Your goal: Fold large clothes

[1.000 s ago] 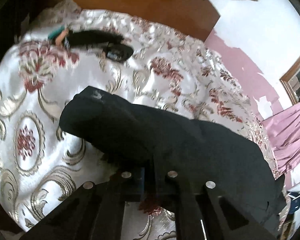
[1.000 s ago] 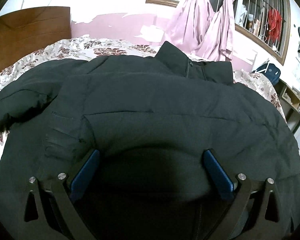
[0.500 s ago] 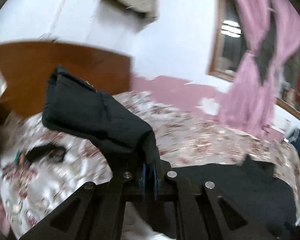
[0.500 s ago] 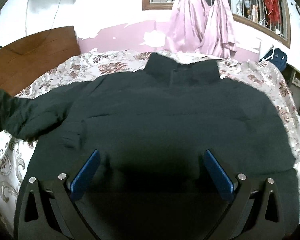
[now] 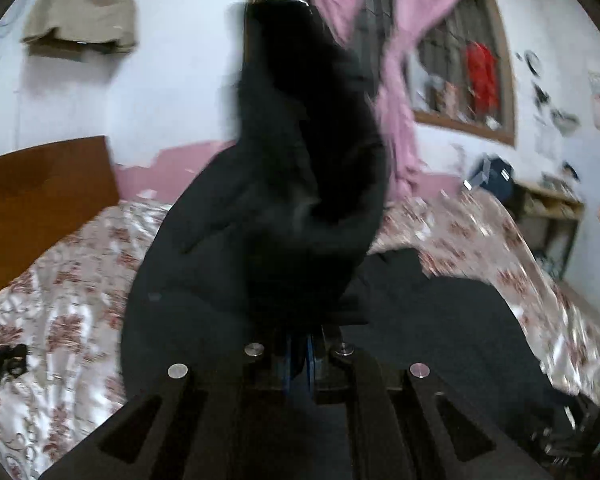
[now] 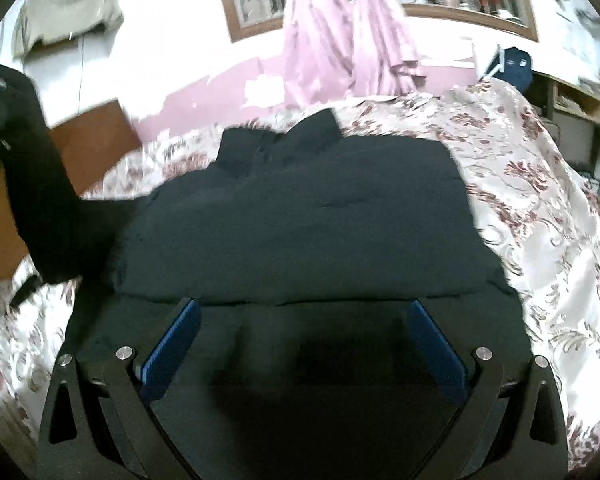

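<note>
left gripper [image 5: 299, 354] pinching black jacket [image 6: 300, 216] sleeve

And up goes the sleeve [image 5: 300, 168]! A second ago it lay flat across the floral bedspread [image 5: 68, 288]; half a second ago the left gripper [image 5: 299, 354], jaws pinched on it, had it raised level with the headboard [image 5: 40, 192]; now it stands tall and blurred against the pink curtain [image 5: 400, 92]. Over on the right-wrist view the same sleeve [image 6: 40, 200] has left the bed and rears up at the left edge. The right gripper [image 6: 304, 344] has pulled back too: more of the jacket [image 6: 308, 220] and bedspread [image 6: 540, 220] shows ahead.
</note>
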The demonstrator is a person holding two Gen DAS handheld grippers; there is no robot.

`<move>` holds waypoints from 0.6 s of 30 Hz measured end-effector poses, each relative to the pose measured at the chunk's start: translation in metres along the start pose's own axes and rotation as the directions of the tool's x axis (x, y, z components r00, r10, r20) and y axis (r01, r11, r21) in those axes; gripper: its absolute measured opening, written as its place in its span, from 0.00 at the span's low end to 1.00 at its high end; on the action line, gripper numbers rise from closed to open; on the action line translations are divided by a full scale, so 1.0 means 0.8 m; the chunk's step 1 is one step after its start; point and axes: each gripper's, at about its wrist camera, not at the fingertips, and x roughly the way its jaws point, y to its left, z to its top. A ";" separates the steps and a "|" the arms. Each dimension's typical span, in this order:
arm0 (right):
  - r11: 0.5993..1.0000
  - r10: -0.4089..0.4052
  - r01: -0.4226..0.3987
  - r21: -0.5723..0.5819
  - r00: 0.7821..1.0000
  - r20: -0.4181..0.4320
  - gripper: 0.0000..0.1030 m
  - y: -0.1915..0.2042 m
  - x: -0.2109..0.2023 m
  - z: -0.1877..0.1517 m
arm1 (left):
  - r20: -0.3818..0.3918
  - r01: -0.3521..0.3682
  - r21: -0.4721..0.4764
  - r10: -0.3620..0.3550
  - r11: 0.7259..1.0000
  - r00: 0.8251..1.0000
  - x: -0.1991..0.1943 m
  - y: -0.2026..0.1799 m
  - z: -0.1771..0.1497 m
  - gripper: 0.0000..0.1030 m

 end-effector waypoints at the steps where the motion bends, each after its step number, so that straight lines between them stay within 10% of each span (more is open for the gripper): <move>1: 1.000 0.001 -0.001 0.026 1.000 0.015 0.99 -0.010 -0.003 -0.005 | -0.017 0.012 0.018 -0.012 1.000 1.000 0.006 -0.015 -0.008 0.05; 9: 0.934 0.125 -0.137 0.329 0.991 0.056 0.99 -0.103 0.036 -0.028 | -0.178 0.103 0.232 -0.062 0.967 0.982 0.039 -0.122 -0.085 0.05; 18: 0.872 0.280 -0.290 0.395 0.956 0.084 0.99 -0.127 0.069 -0.027 | -0.297 0.178 0.306 -0.084 0.935 0.951 0.048 -0.159 -0.122 0.06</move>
